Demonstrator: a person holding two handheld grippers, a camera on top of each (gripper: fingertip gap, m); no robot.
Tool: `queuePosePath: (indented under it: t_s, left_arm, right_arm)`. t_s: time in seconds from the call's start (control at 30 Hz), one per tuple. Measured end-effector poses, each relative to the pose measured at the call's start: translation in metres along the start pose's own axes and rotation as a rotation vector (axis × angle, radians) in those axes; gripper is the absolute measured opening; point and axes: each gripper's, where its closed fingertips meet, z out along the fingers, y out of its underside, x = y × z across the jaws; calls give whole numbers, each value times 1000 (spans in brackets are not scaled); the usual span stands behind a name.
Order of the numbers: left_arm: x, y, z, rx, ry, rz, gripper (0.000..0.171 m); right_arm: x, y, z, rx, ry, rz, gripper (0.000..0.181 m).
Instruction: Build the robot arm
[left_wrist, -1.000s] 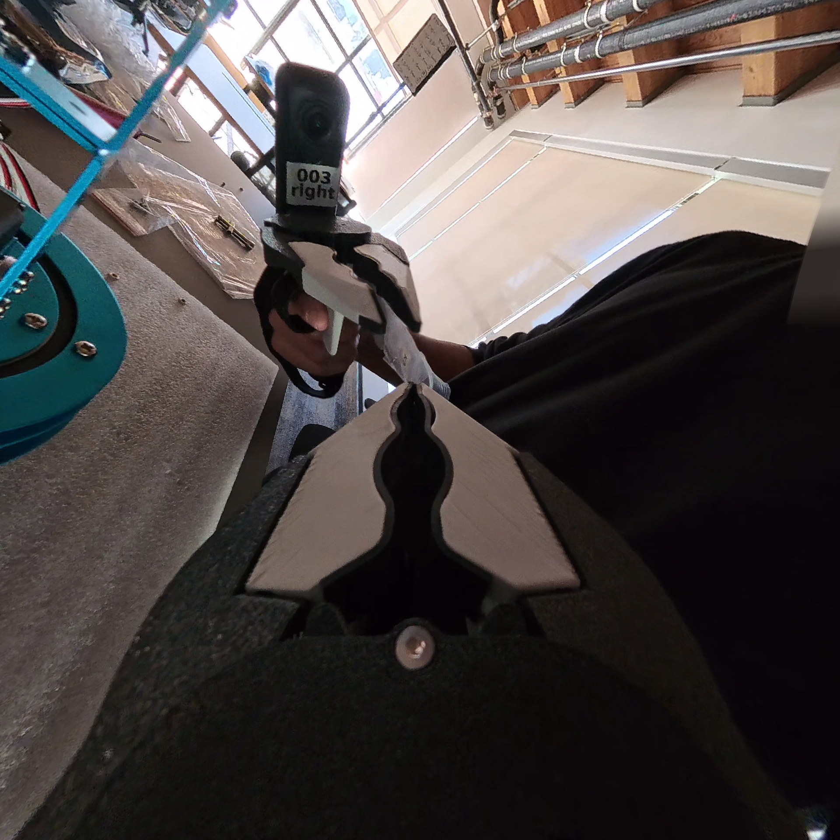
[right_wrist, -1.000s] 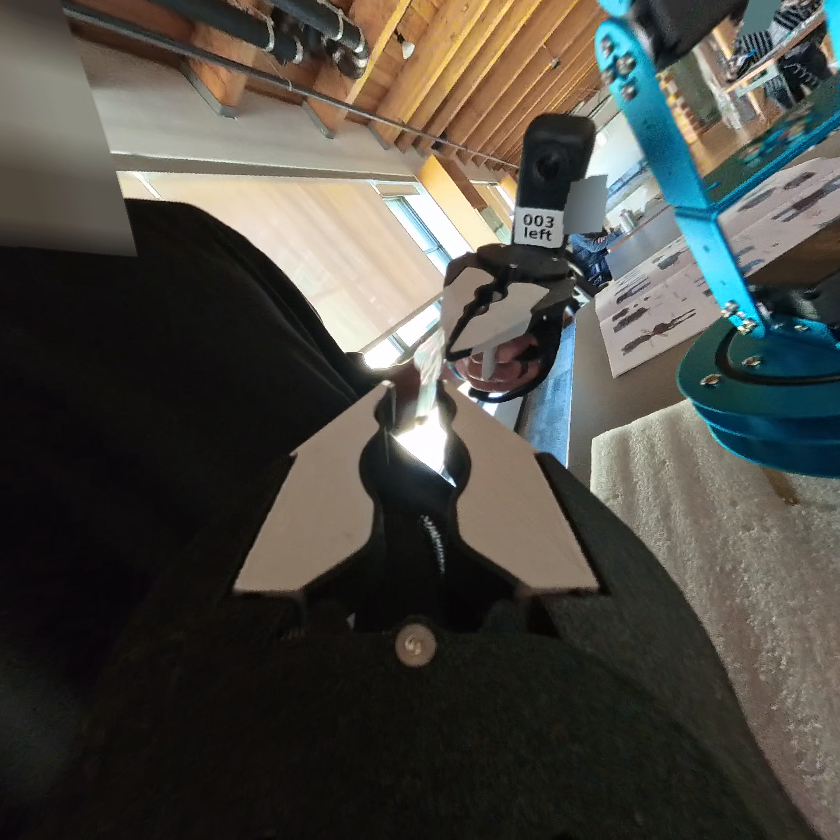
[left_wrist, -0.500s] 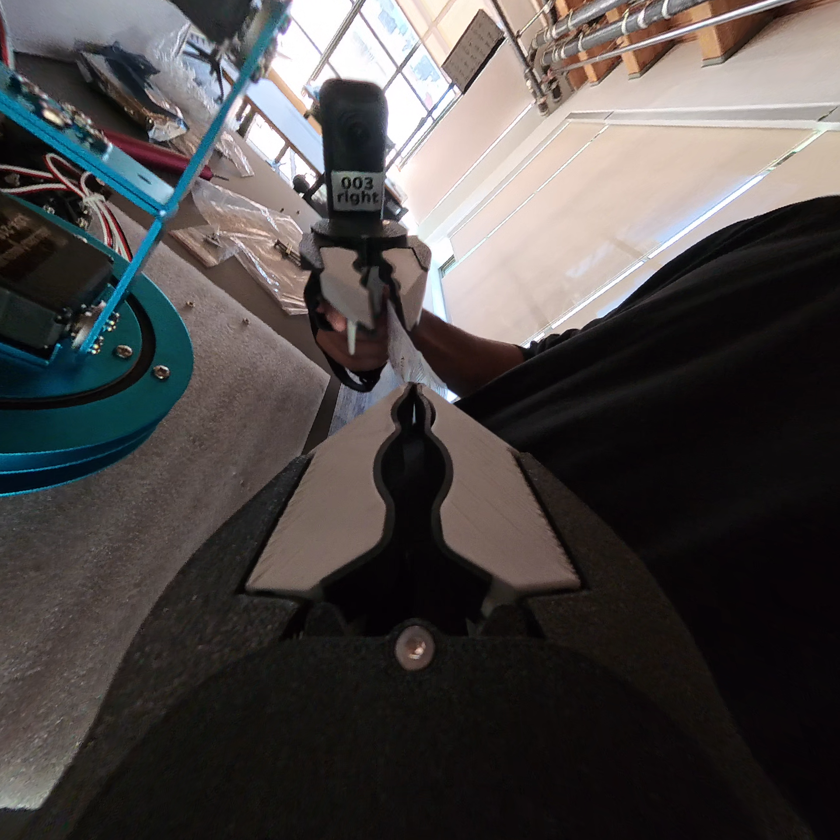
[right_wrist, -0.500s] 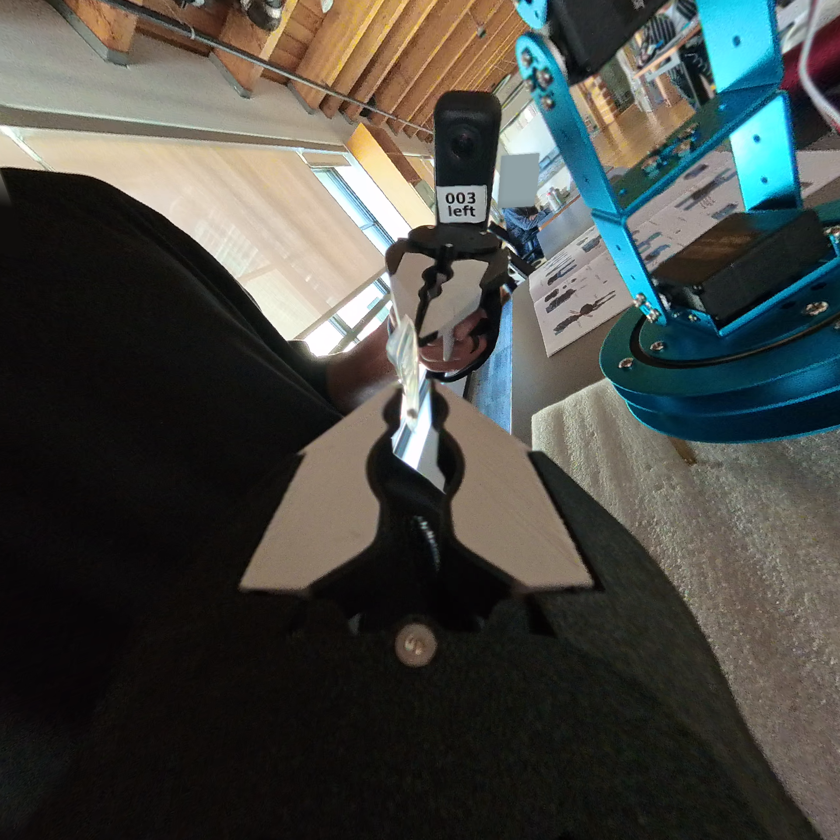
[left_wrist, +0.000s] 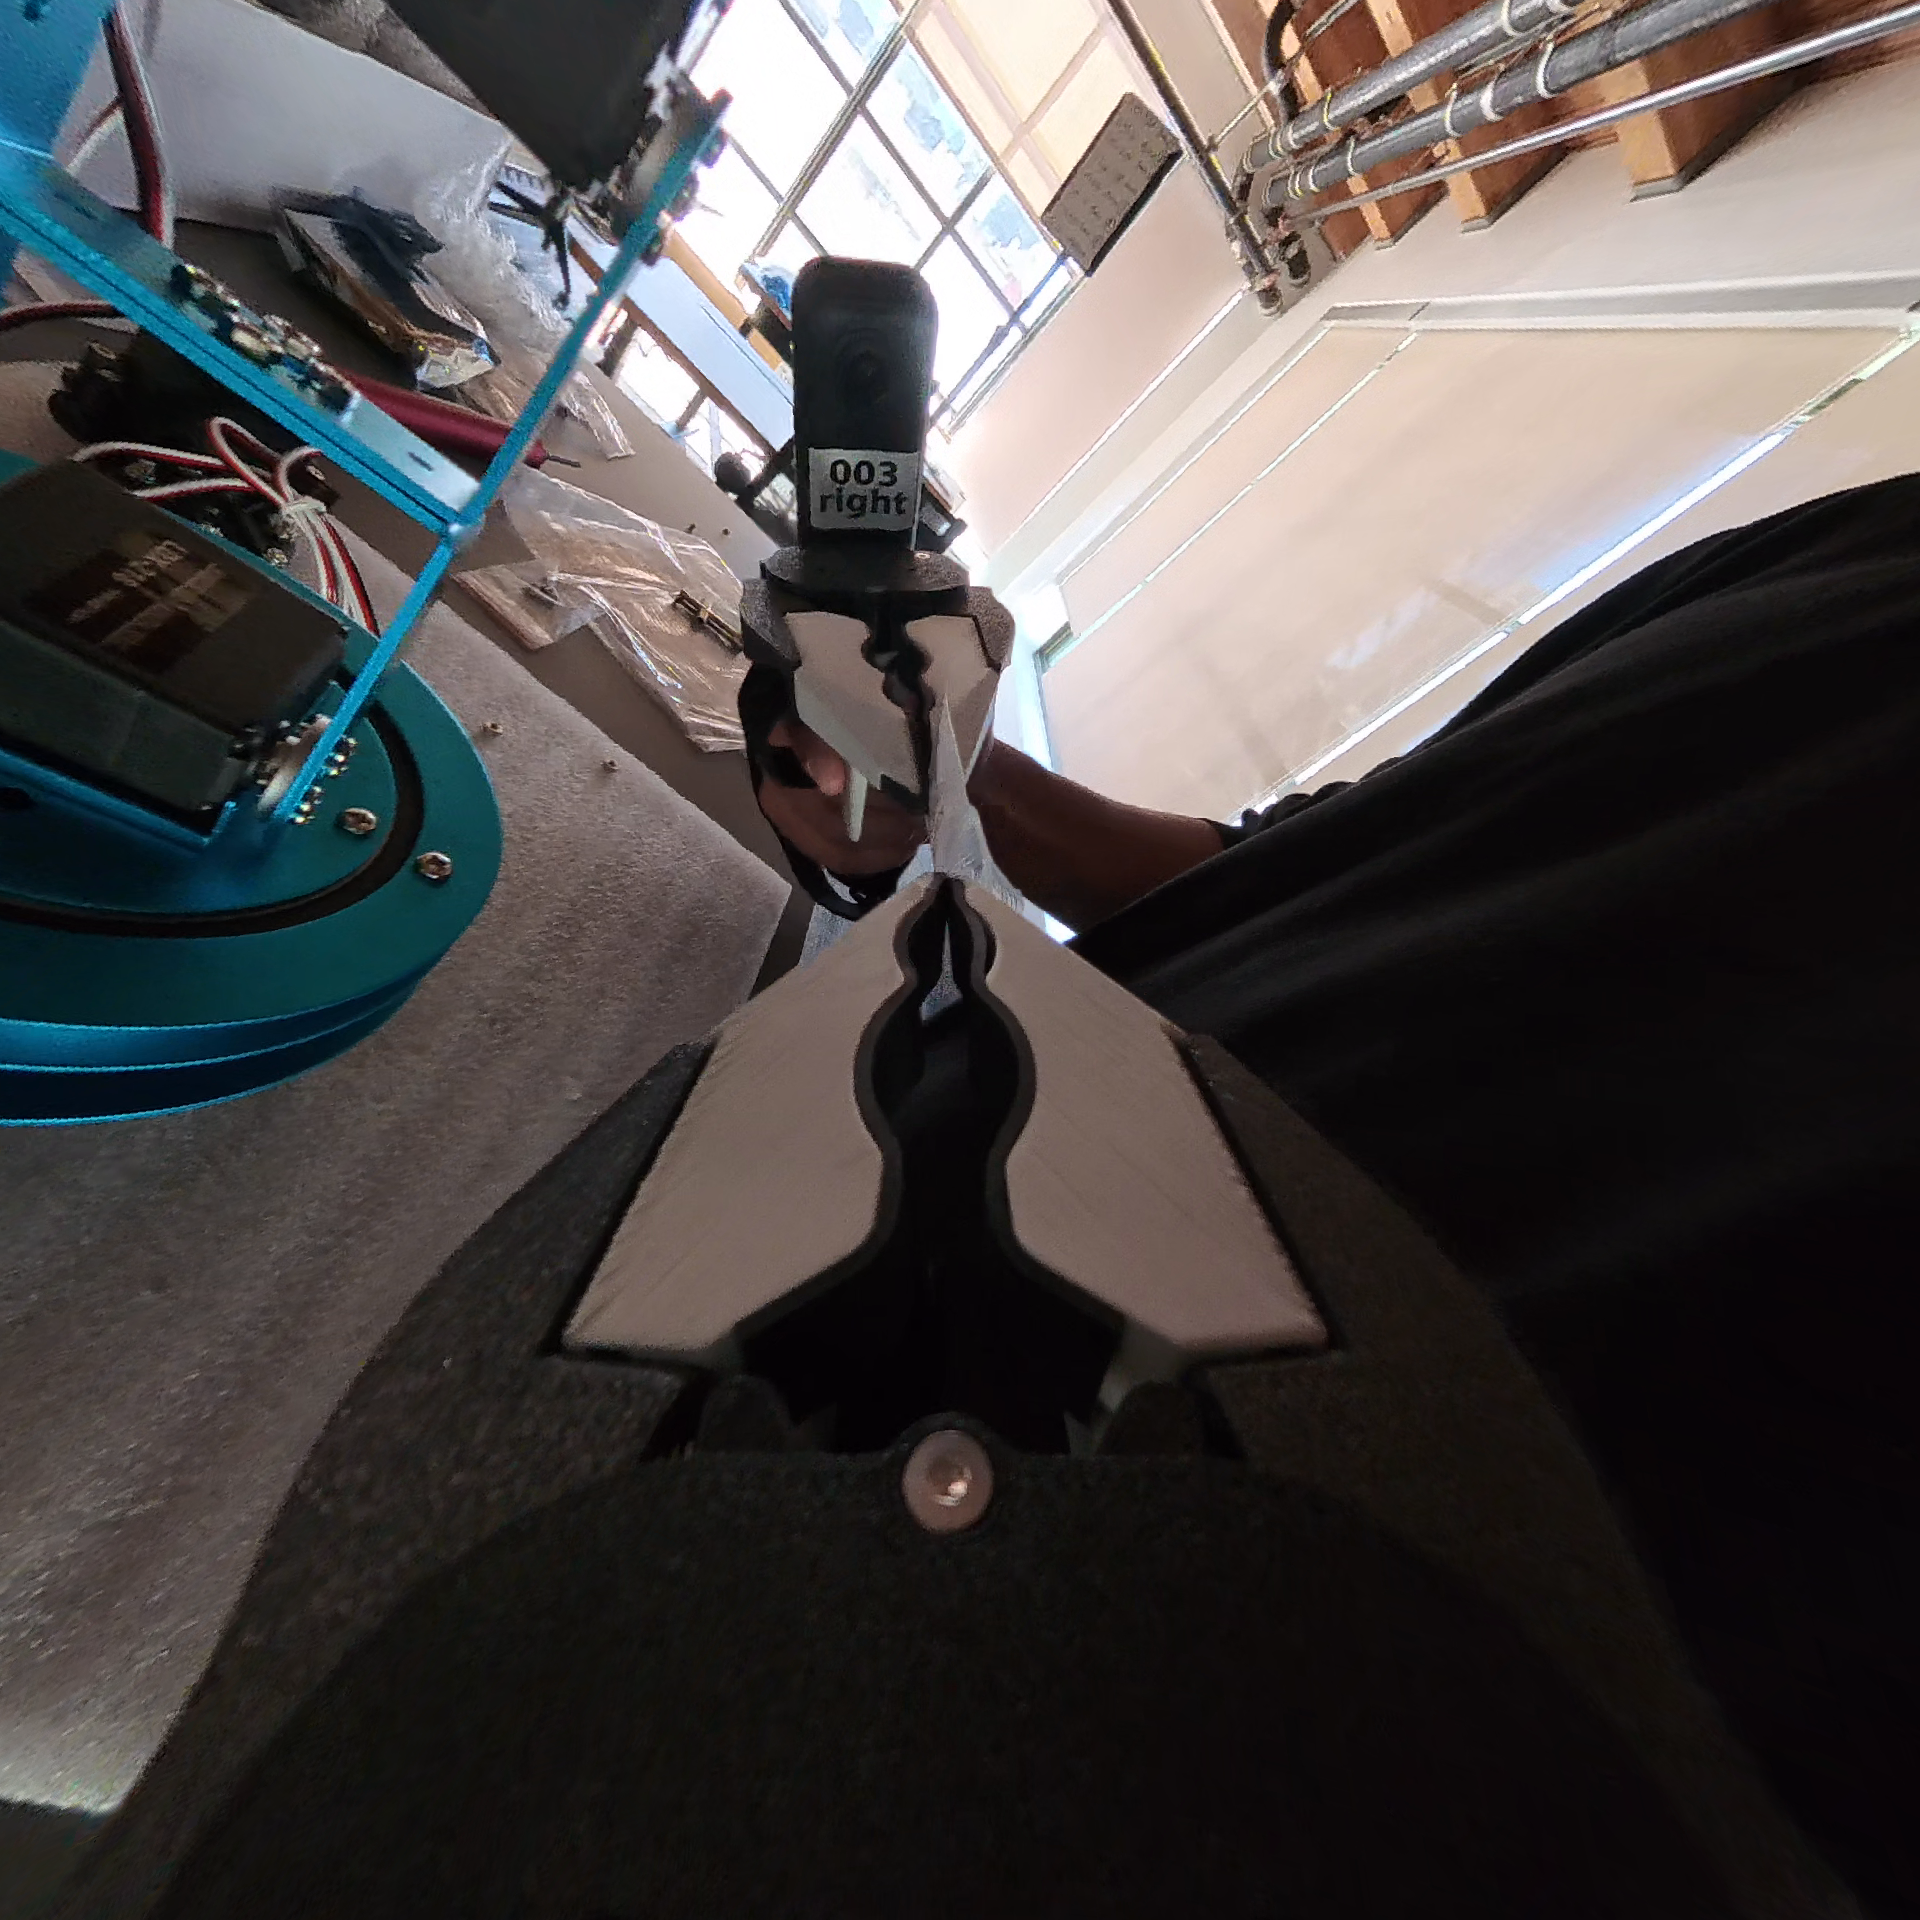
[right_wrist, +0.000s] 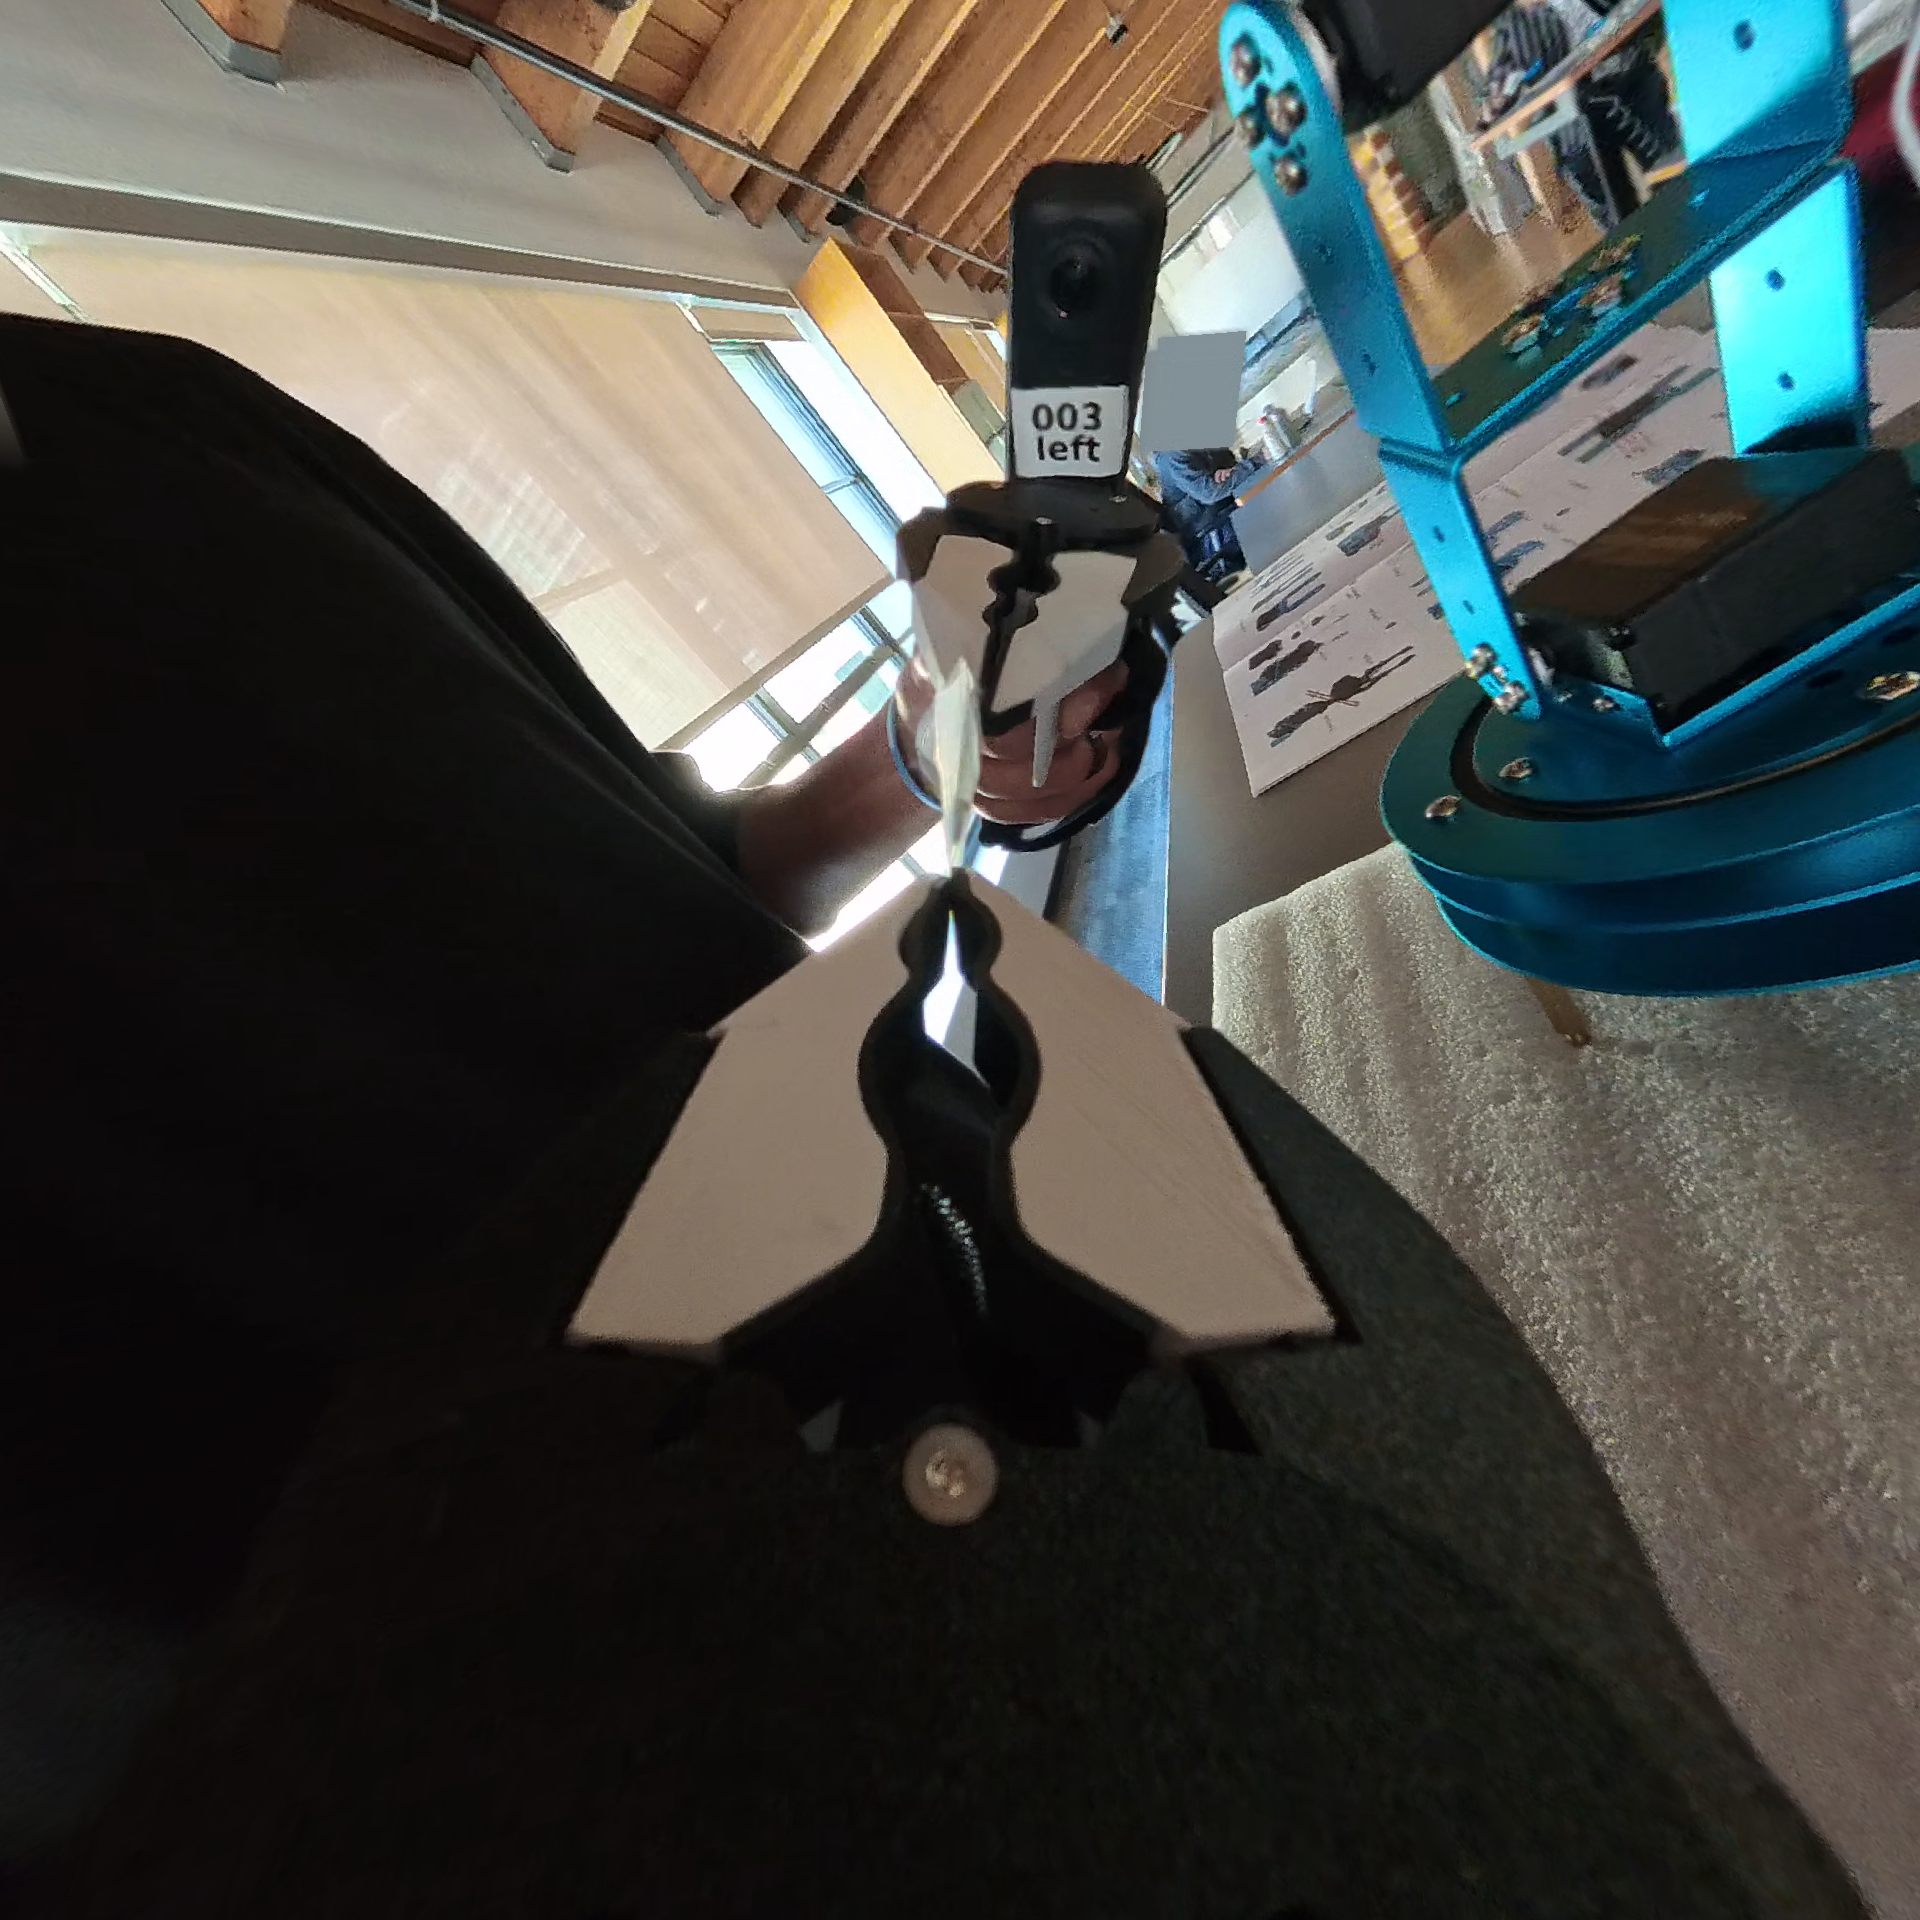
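Observation:
A small clear plastic bag (left_wrist: 954, 831) is stretched between my two grippers, in front of a person in black clothing. My left gripper (left_wrist: 943, 885) is shut on one end of the bag, and a strip of it shows in the gap behind the tips. My right gripper (right_wrist: 951, 883) is shut on the other end of the bag (right_wrist: 951, 748). In the left wrist view the right gripper (left_wrist: 925, 774) faces me a short way off, held by a hand. In the right wrist view the left gripper (right_wrist: 982, 696) faces me in the same way.
A blue metal robot arm on a round base (left_wrist: 239, 914) stands on a grey foam mat (left_wrist: 416, 1195), beside the grippers; it also shows in the right wrist view (right_wrist: 1662, 831). Plastic bags of parts (left_wrist: 623, 613) and printed sheets (right_wrist: 1340, 665) lie on the table behind. Tip to tip, the grippers are about 6 cm apart.
My right gripper's jaws have closed onto the bag, which before passed loosely between them. The left gripper stayed shut on it. Both grippers have shifted, bringing the blue base closer in view.

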Motion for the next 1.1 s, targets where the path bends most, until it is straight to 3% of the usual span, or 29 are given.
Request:
queuePosePath:
  t_s: [0.17, 0.33, 0.4, 0.57, 0.73, 0.87, 0.9, 1.03, 1.1]
  left_arm:
    - [-7, 2, 3, 3, -25, 8, 0]
    - [-48, 21, 15, -61, -167, 20, 1]
    - [-72, 35, 24, -119, -241, 9, 22]
    - [-103, 54, 28, -163, -372, 21, 27]
    - [-96, 52, 17, -95, -444, 89, 27]
    - [-85, 57, 28, -102, -450, 162, 29]
    - [-85, 59, 32, -112, -468, 186, 36]
    - [-87, 57, 53, -129, -567, 309, 66]
    - [-90, 51, 67, -106, -630, 355, 73]
  right_arm:
    - [9, 2, -4, -10, 60, 7, 0]
    - [41, 18, -22, -119, 260, -10, 0]
    - [55, 24, -38, -177, 353, -24, 0]
    - [74, 31, -80, -438, 575, -116, 0]
    - [72, 22, -112, -859, 723, -199, 0]
    - [65, 13, -120, -1090, 745, -156, 0]
    - [65, 14, -120, -1139, 742, -132, 0]
    - [72, 18, -120, -1222, 761, -46, 0]
    - [74, 21, -117, -1193, 753, -9, 0]
